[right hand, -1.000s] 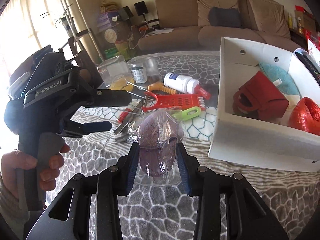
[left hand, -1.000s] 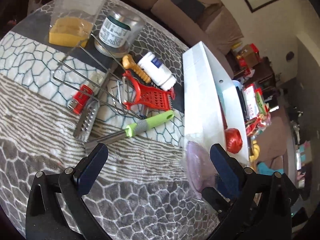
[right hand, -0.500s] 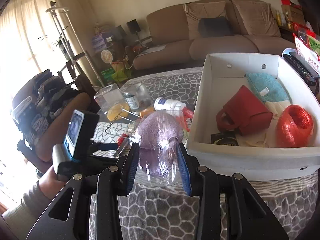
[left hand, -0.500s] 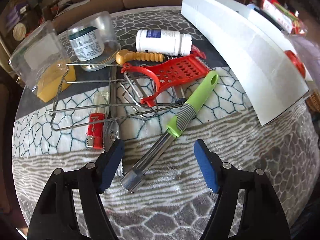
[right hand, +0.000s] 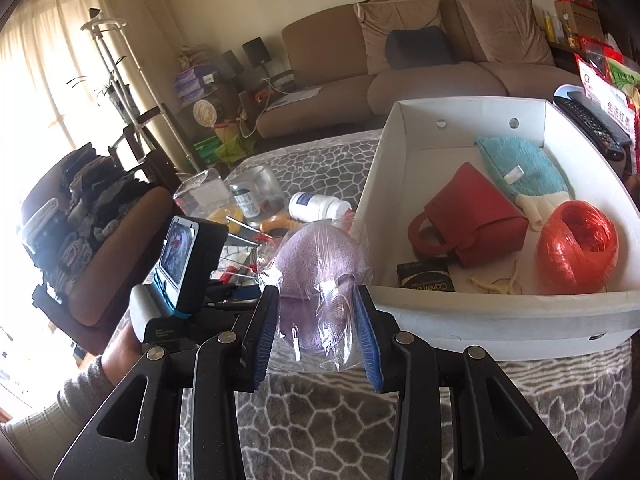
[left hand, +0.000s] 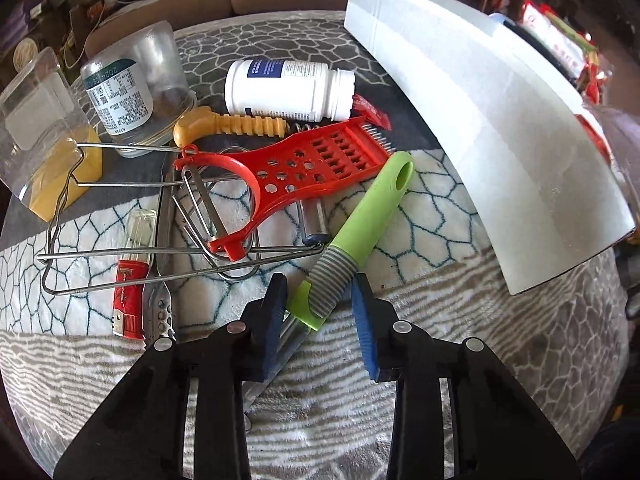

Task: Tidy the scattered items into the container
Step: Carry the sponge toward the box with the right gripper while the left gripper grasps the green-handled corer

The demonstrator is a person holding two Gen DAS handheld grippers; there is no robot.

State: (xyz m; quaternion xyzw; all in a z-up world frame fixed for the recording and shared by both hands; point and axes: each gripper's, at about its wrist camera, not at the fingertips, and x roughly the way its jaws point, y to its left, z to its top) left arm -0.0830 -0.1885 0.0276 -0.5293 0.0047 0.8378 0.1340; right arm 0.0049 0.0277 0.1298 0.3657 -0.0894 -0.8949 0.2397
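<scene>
My left gripper [left hand: 320, 292] is low over the table, its jaws narrowed around the grey ribbed neck of a green-handled tool [left hand: 360, 224]; the blue pads [left hand: 276, 304] stand just off it, a small gap on each side. My right gripper [right hand: 316, 312] is shut on a purple sponge in clear plastic wrap [right hand: 320, 268], held in the air just left of the white box [right hand: 500, 320]. The box holds a red bag [right hand: 472, 224], a teal cloth [right hand: 520, 164] and a red twine ball [right hand: 576, 244].
A pile lies ahead of the left gripper: red grater-peeler [left hand: 304, 168], white pill bottle [left hand: 288, 90], yellow-handled corkscrew [left hand: 232, 126], wire rack [left hand: 120, 256], red lighter [left hand: 128, 300], glass jar [left hand: 132, 92], tub with yellow contents [left hand: 48, 148]. The box wall [left hand: 480, 120] stands at right.
My left gripper dropped toward the green-handled tool and narrowed its jaws around its neck. My right gripper lifted the wrapped sponge higher beside the box.
</scene>
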